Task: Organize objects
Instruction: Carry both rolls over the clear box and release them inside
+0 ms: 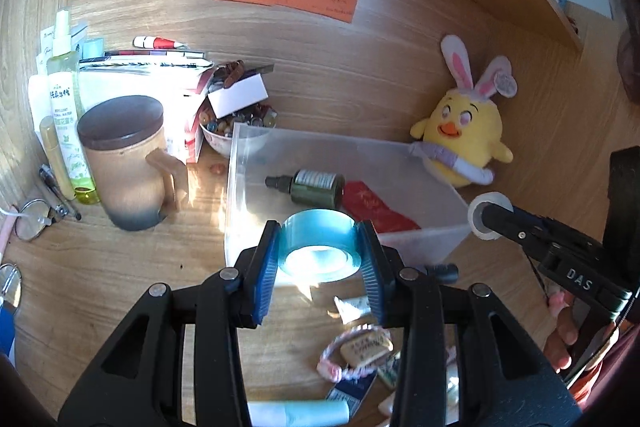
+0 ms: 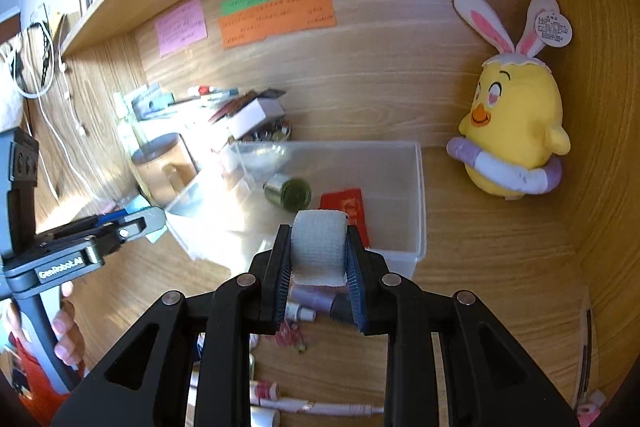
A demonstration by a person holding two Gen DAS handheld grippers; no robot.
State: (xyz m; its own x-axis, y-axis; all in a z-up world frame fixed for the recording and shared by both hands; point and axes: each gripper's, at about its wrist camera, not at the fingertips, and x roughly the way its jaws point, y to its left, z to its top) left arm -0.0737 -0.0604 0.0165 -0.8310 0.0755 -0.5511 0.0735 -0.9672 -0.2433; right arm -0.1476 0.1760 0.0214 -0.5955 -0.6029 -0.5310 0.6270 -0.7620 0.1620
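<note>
Blue tape roll (image 1: 318, 247) clamped in left tongs (image 1: 320, 263); white bandage roll (image 2: 318, 247) clamped in right tongs (image 2: 318, 267).

Wooden desk (image 1: 120, 279), back panel behind it. On it: clear plastic bin (image 1: 240, 211) mid-desk, lidded brown mug (image 1: 132, 167) to its left, bowl of beads (image 1: 224, 135) behind, spray bottle (image 1: 68, 115) far left, glasses (image 1: 34, 219) at the left edge, yellow chick plush (image 1: 466, 135) right, bracelet (image 1: 348, 367) near the front edge.

The tape roll (image 1: 318, 247) is light blue, the bandage roll (image 2: 318, 247) is white, the toy chick (image 1: 466, 135) is yellow with pink-and-white bunny ears, and the desk (image 1: 120, 267) is brown wood.
</note>
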